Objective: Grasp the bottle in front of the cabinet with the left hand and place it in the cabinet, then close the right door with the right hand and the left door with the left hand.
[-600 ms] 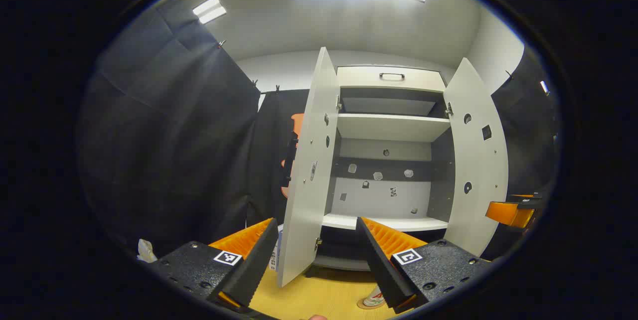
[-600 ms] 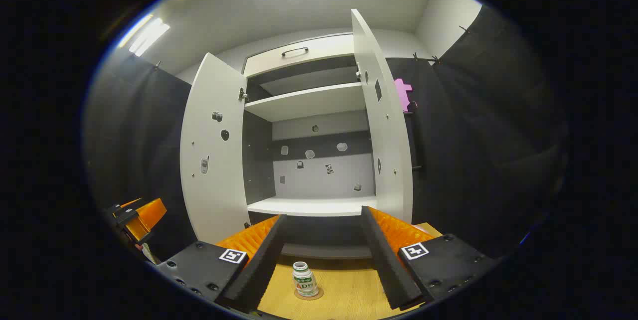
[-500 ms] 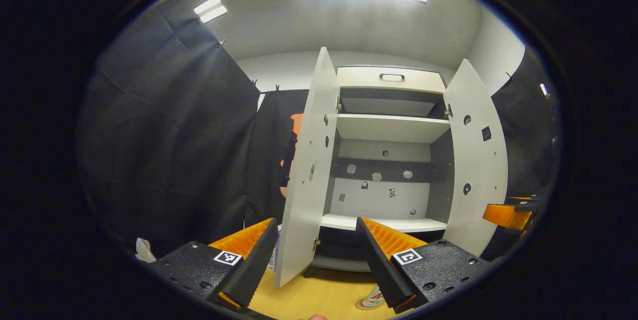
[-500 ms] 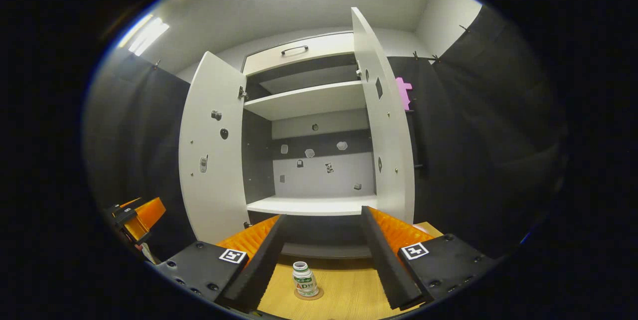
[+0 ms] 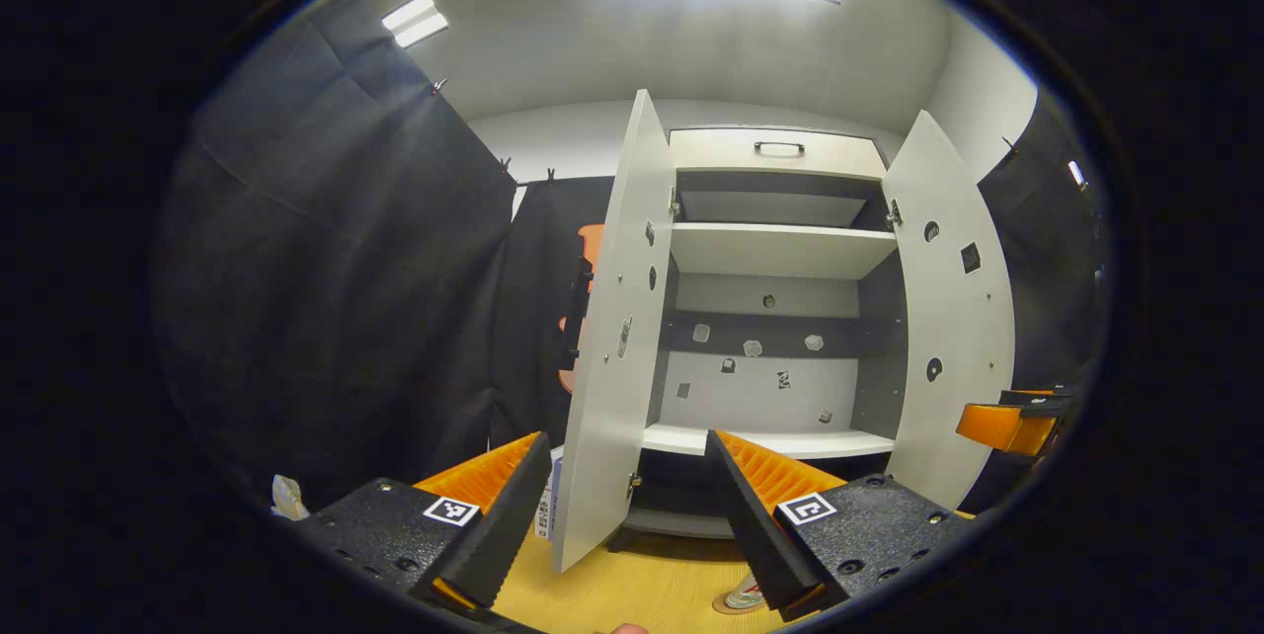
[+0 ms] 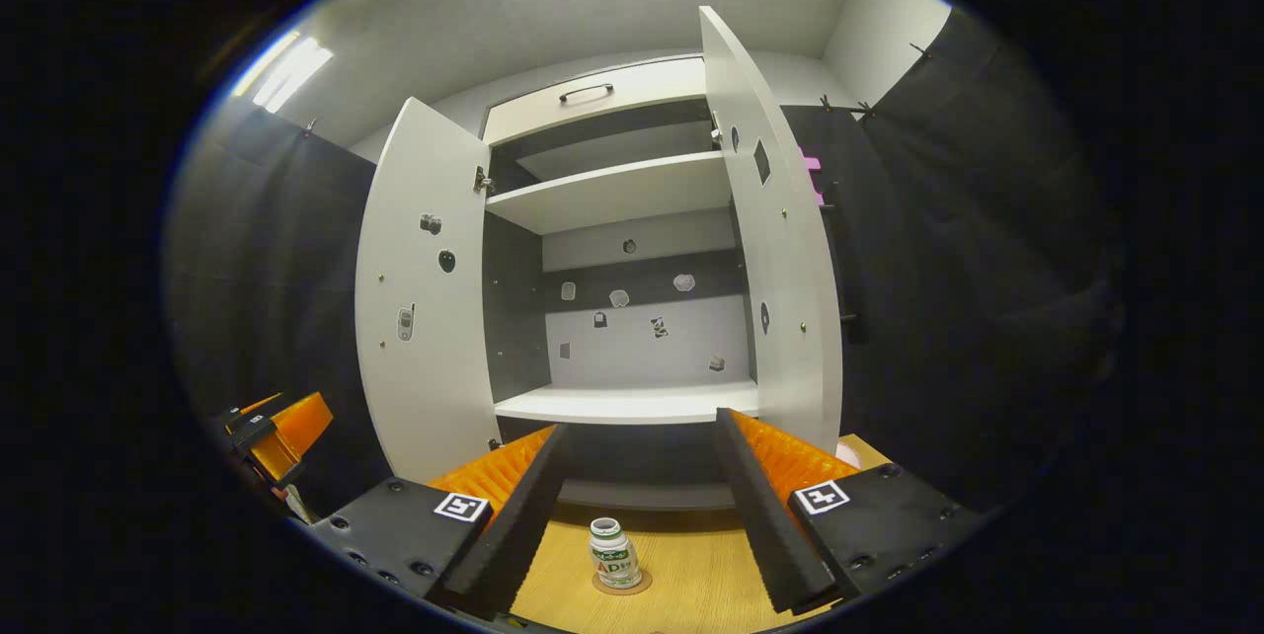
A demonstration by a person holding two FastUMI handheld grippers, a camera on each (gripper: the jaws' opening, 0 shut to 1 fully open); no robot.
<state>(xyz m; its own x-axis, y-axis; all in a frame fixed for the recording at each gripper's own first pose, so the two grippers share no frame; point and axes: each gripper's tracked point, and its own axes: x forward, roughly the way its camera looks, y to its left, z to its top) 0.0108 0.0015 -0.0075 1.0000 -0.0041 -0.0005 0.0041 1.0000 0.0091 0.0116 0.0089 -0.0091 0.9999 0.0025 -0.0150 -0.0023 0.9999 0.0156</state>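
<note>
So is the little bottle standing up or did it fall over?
Standing up. In the right gripper view the bottle sits upright on the wooden floor before the open cabinet, cap on top.

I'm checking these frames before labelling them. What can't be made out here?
- Small white bottle with green label, left gripper view: mostly hidden behind the left gripper's right finger and cut off by the edge.
- Small stickers on the white cabinet's back panel, both views: too small to identify.
- Cabinet's bottom compartment, right gripper view: dark, screened by the right gripper's fingers.
</note>
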